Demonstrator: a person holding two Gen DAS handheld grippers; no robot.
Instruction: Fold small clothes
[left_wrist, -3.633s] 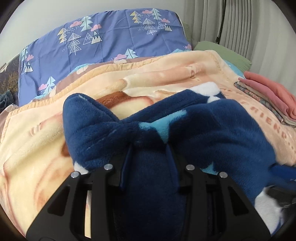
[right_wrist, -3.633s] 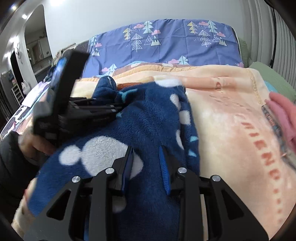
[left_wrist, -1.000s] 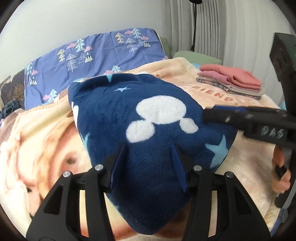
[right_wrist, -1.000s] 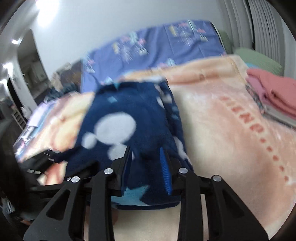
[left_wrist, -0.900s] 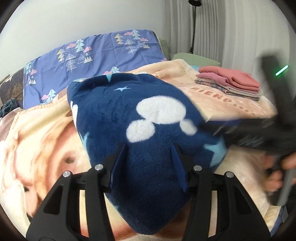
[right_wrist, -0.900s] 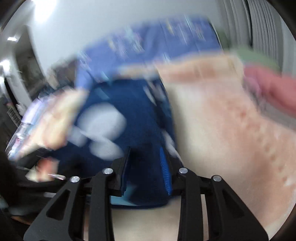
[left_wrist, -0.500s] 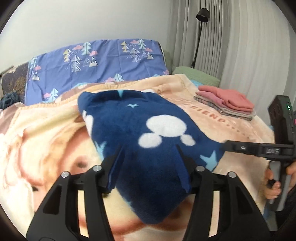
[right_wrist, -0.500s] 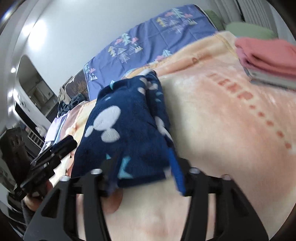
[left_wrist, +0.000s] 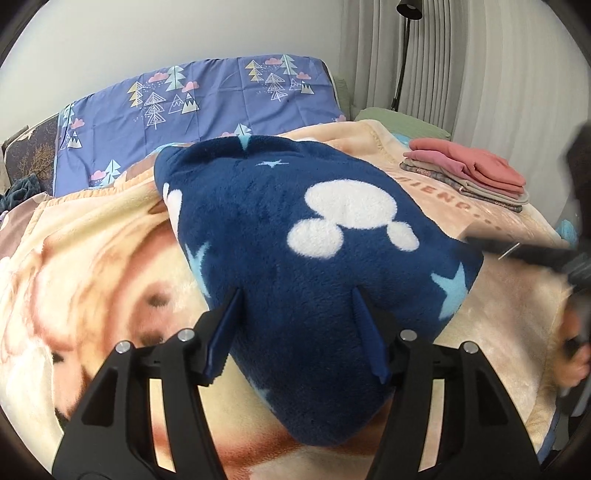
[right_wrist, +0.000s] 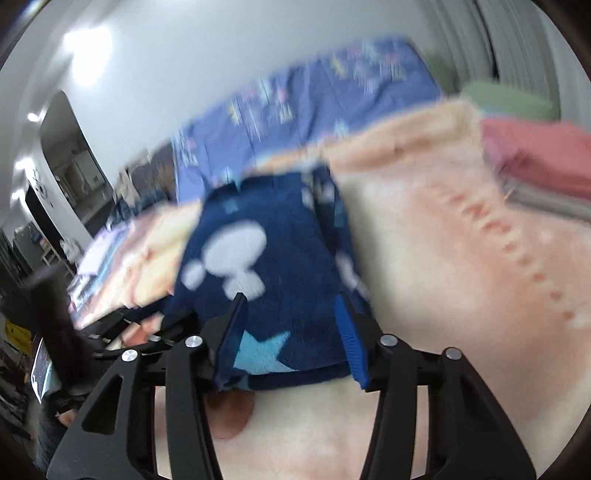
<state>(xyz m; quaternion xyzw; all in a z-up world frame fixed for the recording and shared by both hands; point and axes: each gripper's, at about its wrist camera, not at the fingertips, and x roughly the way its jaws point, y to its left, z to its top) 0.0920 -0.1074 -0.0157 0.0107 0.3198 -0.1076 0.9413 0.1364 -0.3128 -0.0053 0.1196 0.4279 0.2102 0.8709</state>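
L wrist: left claw (left_wrist: 295, 332) opening, pads astride the folded navy fleece garment (left_wrist: 306, 258) mid-bed on the peach blanket (left_wrist: 92, 240), no pinch seen. Risk: pad snags pile on pull-back, fold flips. Folded stack (left_wrist: 469, 177) at far right edge, clear. R wrist, blurred: right claw (right_wrist: 288, 332) closing, gapped over near hem; could drag it.

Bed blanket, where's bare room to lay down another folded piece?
Free: the blanket between the navy fleece and the pink clothes stack, and the patch left of the fleece. Crowded: the near middle, where the fleece lies between both sets of fingers, and the stack's corner.
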